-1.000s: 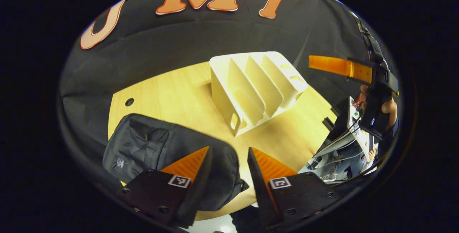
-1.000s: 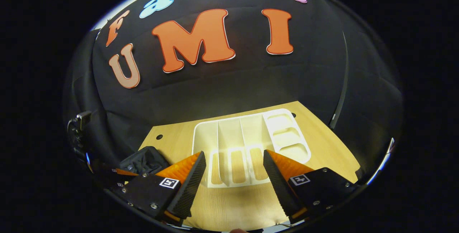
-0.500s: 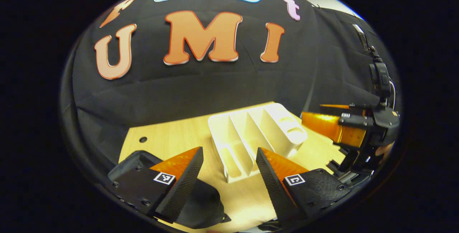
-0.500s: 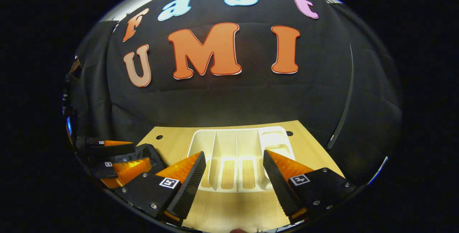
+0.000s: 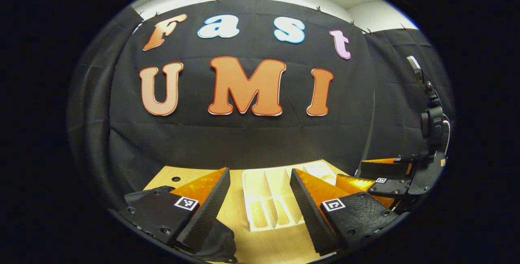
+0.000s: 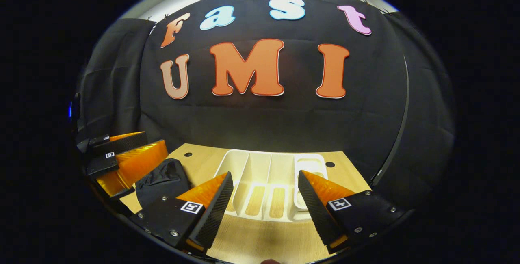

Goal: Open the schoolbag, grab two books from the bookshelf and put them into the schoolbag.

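The white slotted bookshelf (image 5: 271,199) lies on the wooden table (image 5: 237,219), its slots looking empty; it sits just beyond my open left gripper (image 5: 260,170). The black schoolbag (image 5: 217,239) peeks out under the left finger at the bottom edge. Farther off to the right hangs my right gripper (image 5: 365,174). In the right gripper view the bookshelf (image 6: 268,174) lies straight ahead of my open right gripper (image 6: 265,173). To its left rest the schoolbag (image 6: 162,180) and, above it, the left gripper (image 6: 134,150). Nothing is between either pair of fingers.
Black cloth walls close in the table (image 6: 349,174) at the back and on both sides. Small round holes (image 6: 330,164) mark the tabletop near the far corners. A dark strap (image 6: 396,134) hangs down the right wall.
Both views have tilted up and level, so the wall takes more room and the table has sunk lower. The schoolbag has slid to the bottom edge of the left gripper view. Both grippers stay open.
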`<state>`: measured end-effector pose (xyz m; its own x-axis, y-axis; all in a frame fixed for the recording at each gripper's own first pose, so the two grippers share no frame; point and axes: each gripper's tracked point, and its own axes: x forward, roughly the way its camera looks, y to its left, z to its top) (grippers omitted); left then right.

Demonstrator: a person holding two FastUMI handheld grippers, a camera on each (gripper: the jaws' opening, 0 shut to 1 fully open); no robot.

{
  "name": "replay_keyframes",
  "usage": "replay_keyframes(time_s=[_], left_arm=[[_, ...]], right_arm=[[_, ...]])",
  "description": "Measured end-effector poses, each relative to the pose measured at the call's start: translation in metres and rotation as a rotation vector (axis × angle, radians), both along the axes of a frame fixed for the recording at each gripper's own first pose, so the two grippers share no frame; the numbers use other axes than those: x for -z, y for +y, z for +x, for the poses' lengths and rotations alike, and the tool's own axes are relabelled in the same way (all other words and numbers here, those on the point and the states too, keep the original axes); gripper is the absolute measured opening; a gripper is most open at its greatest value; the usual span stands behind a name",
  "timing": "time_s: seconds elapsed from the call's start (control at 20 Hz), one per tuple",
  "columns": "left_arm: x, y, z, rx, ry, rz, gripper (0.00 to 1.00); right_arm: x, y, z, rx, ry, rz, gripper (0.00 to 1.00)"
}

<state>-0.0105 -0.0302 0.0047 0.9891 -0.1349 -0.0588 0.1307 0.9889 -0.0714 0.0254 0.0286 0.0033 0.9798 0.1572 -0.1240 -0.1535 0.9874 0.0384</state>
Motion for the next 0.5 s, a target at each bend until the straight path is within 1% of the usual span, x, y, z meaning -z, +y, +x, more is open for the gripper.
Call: replay_keyframes(time_s=[0.1,0.25,0.4,0.5], left_arm=[[-0.003,-0.008,-0.011,-0.033,0.001,-0.005,0.95],[0.000,-0.005,-0.019,-0.083,0.007,0.004,0.95],[-0.004,-0.005,-0.020,-0.106,-0.018,0.005,0.95],[-0.004,-0.006,-0.022,-0.118,-0.021,0.013,0.95]], right_arm=[[0.002,-0.006,0.000,0.001,-0.010,0.001,0.96],[0.004,-0.012,-0.003,-0.012,-0.022,0.012,0.96],[0.010,-0.019,-0.002,-0.015,-0.018,-0.003,0.96],[0.005,-0.021,-0.001,-0.020,-0.036,-0.007,0.96]])
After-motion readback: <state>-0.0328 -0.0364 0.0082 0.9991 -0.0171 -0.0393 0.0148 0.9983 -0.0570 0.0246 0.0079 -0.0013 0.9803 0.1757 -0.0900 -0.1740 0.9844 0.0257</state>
